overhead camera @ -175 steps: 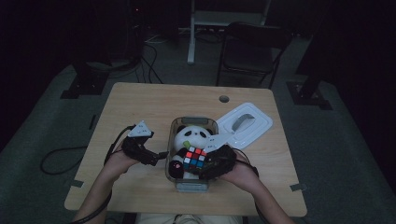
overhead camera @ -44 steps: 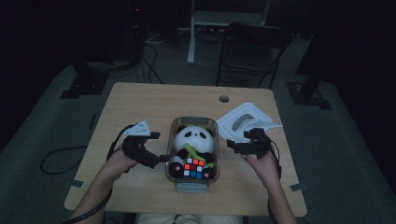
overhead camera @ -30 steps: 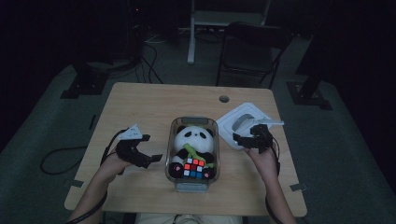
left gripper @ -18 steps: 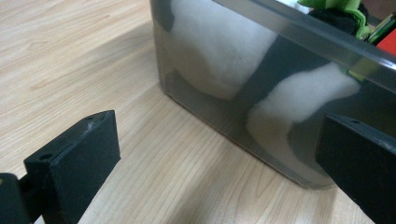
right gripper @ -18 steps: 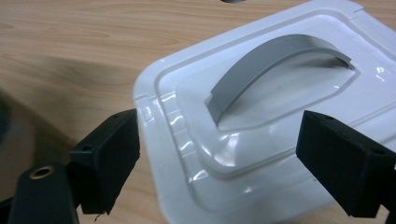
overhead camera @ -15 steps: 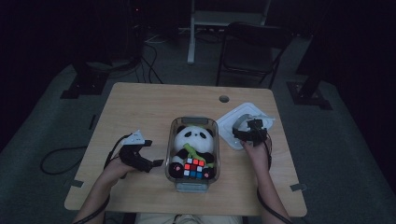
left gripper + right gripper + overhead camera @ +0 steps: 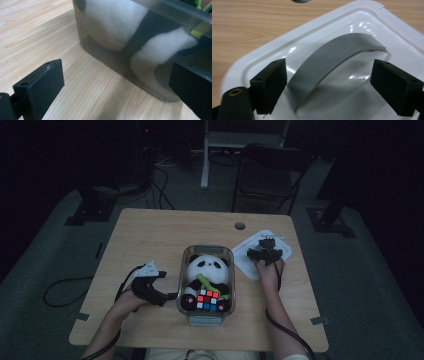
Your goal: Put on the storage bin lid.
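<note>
Count: 1 clear container (image 7: pixel 206 251), 1 plush panda (image 7: pixel 206 269), 1 puzzle cube (image 7: pixel 208 301), 1 white lid (image 7: pixel 249 256), 2 grippers, 1 table (image 7: pixel 160 235)

On the table (image 7: pixel 150 235), a container (image 7: pixel 186 285) sits near the middle, toward the near edge. In it lies a stuffed panda (image 7: pixel 205 270), its head toward the far side, with a puzzle cube (image 7: pixel 208 300) at the near end, resting against the panda. Just right of the container, slightly farther back, a lid (image 7: pixel 245 256) lies flat on the table, its arched handle (image 7: pixel 332 65) on top. The right gripper (image 7: pixel 268 251) hovers over the lid, jaws apart on either side of the handle. The left gripper (image 7: pixel 167 296) sits just left of the container, its jaws apart near the container's left wall. A hole (image 7: pixel 240 226) lies in the table behind the lid.
</note>
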### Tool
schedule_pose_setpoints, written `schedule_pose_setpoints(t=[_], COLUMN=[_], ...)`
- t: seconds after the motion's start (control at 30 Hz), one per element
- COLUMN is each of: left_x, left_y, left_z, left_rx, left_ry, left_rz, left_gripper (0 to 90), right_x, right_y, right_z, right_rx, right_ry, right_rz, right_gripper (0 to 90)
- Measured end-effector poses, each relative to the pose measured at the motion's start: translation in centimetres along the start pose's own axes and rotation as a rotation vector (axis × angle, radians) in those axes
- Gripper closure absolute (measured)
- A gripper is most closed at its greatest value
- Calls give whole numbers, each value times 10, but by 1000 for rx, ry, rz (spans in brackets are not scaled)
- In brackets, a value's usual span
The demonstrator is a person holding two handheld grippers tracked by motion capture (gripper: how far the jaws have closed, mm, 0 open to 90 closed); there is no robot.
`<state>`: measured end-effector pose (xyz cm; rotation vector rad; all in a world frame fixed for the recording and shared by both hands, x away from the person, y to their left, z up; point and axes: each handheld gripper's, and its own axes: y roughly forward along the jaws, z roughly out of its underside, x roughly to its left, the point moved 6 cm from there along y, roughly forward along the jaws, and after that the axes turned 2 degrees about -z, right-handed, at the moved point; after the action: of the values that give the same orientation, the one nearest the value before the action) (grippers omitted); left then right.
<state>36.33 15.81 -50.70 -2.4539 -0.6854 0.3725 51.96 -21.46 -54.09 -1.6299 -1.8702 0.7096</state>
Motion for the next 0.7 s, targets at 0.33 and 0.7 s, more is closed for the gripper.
schedule_pose_setpoints(t=[0.33,0.7], left_x=[-2,-3], left_y=[-4,-1], left_z=[-5,-6], left_rx=[-11,2], left_ry=[5,13], left_rz=[-8,-7], left_gripper=[8,8], right_x=[7,4], right_y=[9,-2], right_z=[1,9], right_rx=[-5,1], right_ry=[-4,-3], right_rz=[-11,-122], right_gripper=[475,641])
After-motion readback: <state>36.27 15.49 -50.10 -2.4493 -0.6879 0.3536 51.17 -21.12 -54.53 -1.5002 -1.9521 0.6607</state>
